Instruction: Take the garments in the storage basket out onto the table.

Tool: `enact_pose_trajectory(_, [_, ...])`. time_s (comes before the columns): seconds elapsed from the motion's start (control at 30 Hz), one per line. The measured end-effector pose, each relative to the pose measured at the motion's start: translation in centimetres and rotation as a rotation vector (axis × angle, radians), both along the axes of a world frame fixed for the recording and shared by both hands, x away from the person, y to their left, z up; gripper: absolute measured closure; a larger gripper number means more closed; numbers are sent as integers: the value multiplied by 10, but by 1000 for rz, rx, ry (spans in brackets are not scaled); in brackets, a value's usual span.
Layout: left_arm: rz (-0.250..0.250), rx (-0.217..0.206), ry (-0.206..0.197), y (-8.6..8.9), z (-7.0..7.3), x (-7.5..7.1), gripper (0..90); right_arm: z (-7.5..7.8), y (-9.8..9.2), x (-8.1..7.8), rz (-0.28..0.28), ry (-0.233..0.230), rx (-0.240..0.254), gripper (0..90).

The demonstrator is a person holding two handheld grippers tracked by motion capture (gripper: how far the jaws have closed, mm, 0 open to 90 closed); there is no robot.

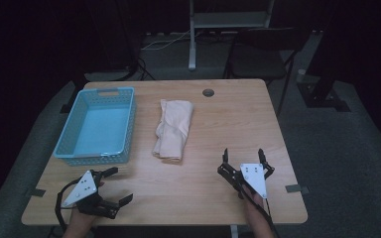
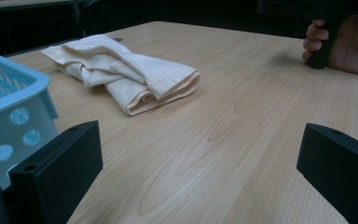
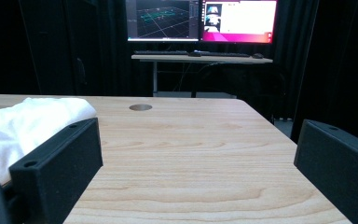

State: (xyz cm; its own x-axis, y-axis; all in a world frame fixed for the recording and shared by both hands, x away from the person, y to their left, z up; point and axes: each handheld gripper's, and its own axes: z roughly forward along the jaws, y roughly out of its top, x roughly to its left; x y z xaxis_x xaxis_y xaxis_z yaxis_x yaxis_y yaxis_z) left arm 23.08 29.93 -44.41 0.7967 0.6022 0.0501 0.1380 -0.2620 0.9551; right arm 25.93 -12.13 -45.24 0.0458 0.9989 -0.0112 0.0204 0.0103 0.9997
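Cream cloth (image 1: 172,129) is lying ahead of both wide-open, empty hand-held grippers, left (image 1: 110,187) and right (image 1: 243,157); reaching and pinching it probably comes next.

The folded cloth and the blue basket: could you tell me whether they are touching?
Apart. The high view shows a strip of bare table between the folded cloth and the blue basket; the left gripper view shows that gap too.
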Motion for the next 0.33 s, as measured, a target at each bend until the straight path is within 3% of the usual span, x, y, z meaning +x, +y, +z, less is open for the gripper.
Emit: enact_pose_trajectory(0.33, [-13, -16, 24, 0, 0, 1, 0, 0, 0, 0, 2, 3, 0, 5])
